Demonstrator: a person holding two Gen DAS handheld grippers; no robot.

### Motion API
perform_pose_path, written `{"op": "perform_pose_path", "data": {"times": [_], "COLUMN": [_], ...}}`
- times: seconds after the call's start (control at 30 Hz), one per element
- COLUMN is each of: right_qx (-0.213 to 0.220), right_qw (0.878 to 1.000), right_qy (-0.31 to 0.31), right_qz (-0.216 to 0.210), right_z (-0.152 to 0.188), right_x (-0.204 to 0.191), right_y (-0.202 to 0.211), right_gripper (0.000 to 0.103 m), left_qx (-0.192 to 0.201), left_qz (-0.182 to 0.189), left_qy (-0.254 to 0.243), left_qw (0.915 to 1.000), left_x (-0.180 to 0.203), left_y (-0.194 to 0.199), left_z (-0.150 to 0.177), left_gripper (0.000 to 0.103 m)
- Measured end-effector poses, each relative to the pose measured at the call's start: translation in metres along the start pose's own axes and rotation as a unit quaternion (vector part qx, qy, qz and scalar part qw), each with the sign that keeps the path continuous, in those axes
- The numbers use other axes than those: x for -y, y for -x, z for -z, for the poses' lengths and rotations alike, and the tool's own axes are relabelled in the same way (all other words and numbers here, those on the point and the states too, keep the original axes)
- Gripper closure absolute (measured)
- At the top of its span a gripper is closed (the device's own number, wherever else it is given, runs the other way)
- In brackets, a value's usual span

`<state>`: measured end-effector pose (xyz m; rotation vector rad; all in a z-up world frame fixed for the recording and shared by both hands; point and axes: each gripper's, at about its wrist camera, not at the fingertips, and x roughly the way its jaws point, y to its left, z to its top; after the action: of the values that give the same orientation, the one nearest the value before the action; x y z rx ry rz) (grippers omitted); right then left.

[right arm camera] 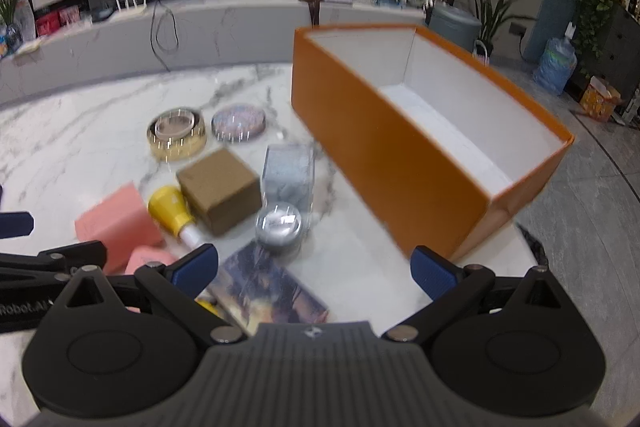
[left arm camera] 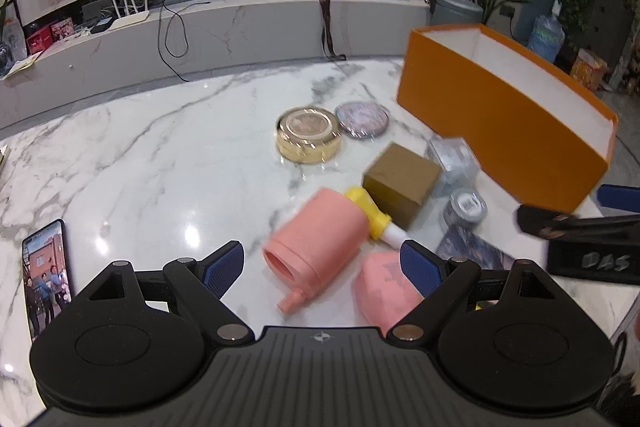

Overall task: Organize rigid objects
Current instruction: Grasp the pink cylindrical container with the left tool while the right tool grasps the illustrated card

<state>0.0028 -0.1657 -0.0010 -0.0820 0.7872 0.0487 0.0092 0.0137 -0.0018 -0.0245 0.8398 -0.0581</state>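
On the marble worktop (left arm camera: 140, 147) I count, left to right: one phone (left arm camera: 46, 275) at the left edge, one gold tin (left arm camera: 308, 135), one flat round glitter tin (left arm camera: 362, 119), two pink pieces (left arm camera: 316, 243), one yellow bottle (left arm camera: 368, 213), one brown cube box (left arm camera: 400, 183), one pale blue box (right arm camera: 289, 173), one silver jar (right arm camera: 279, 227), one printed card box (right arm camera: 268, 291), then one orange box (right arm camera: 384, 155), open and empty, toward the right edge. My left gripper (left arm camera: 322, 265) and right gripper (right arm camera: 314, 269) both hover with jaws apart, holding nothing.
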Motion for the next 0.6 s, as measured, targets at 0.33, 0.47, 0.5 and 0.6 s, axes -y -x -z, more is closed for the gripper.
{"op": "perform_pose_path", "data": {"times": [0.33, 0.47, 0.5, 0.6], "right_qx": [-0.008, -0.015, -0.020, -0.038], "right_qw": [0.996, 0.996, 0.996, 0.992], "right_qy": [-0.045, 0.001, 0.014, 0.059], "right_qz": [-0.076, -0.092, -0.090, -0.105], "right_z": [-0.004, 0.002, 0.003, 0.006], "right_x": [0.028, 0.017, 0.014, 0.006], "right_y": [-0.018, -0.027, -0.031, -0.038], "right_gripper": [0.002, 0.002, 0.002, 0.003], "left_qx": [-0.010, -0.019, -0.018, -0.019], "left_qz": [0.022, 0.026, 0.026, 0.024], "left_qy": [0.004, -0.029, -0.038, -0.059], "left_qw": [0.9997, 0.9991, 0.9988, 0.9978], "left_x": [-0.016, -0.009, -0.008, -0.005], "left_y": [-0.033, -0.045, -0.047, -0.054], "left_z": [-0.005, -0.006, -0.005, -0.004], "left_gripper": [0.004, 0.009, 0.009, 0.011]}}
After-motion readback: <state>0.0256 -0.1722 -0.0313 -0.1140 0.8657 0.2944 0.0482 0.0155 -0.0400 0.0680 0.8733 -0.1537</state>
